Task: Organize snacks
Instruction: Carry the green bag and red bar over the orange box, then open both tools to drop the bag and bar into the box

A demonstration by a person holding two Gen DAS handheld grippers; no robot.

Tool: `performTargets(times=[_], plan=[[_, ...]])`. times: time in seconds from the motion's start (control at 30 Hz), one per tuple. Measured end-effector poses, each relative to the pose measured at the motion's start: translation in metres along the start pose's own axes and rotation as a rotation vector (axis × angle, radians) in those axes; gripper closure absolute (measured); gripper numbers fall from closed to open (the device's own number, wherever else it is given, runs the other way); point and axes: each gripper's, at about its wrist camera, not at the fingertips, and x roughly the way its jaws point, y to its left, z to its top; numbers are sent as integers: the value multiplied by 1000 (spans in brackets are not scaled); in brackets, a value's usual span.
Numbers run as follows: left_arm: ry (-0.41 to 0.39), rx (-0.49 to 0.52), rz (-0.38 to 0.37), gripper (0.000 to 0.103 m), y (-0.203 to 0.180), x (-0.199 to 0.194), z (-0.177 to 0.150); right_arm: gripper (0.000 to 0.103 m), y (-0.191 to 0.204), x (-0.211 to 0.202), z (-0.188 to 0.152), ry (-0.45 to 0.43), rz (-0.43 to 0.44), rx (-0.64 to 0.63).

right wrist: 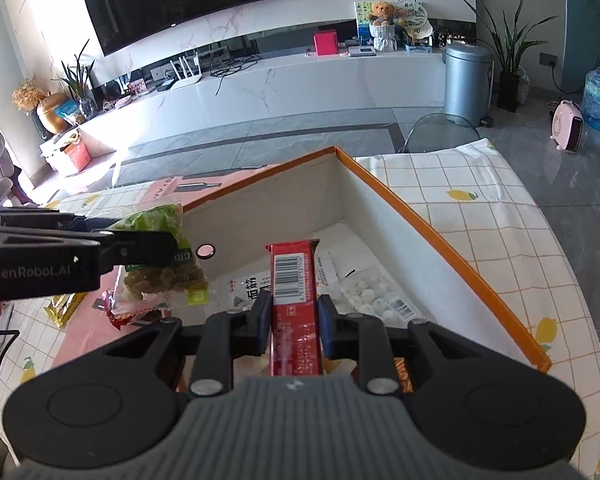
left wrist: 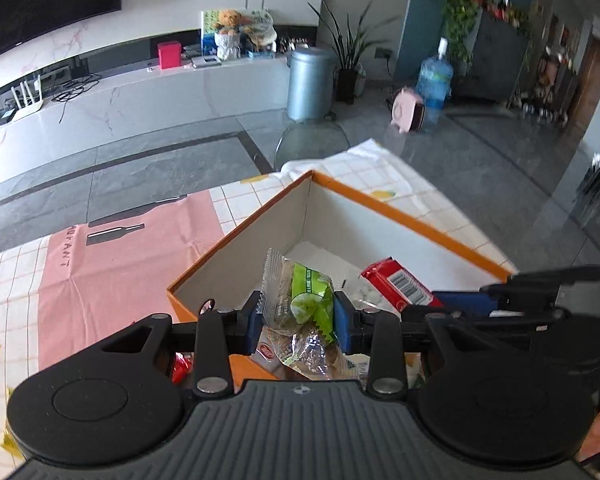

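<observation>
Snacks ride over the orange box (right wrist: pixel 452 256), the left gripper (left wrist: pixel 296 312) clamped on a green packet (left wrist: pixel 310 294) and the right gripper (right wrist: pixel 294 312) on a red pack (right wrist: pixel 294 280), apparently for dropping inside.

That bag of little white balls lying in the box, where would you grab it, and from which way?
I'd probably come straight down from above, since the orange box's walls block any sideways approach. The bag of white balls lies flat on the bottom, so I'd pinch its crimped end near the barcode label, where there's loose film rather than lumps. The red pack in the right gripper partly hides it.
</observation>
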Motion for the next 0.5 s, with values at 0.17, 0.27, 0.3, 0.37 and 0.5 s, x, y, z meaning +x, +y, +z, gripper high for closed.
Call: performTargets(times=[0.17,0.27,0.3,0.37,0.5], plan=[[80,39,0,63,7,39,10,82,-10,52,19,77,-2,-6],[140,67,25,63,11,58,13,82,-14,80,27,131,-4,-17],[156,71,28,63,13,63,13,82,-14,87,29,146,-2,-20],[185,76,27,63,17,72,14,82,-13,102,33,170,-7,-27],[220,115,37,63,16,85,16,82,-15,127,40,214,-15,-30]])
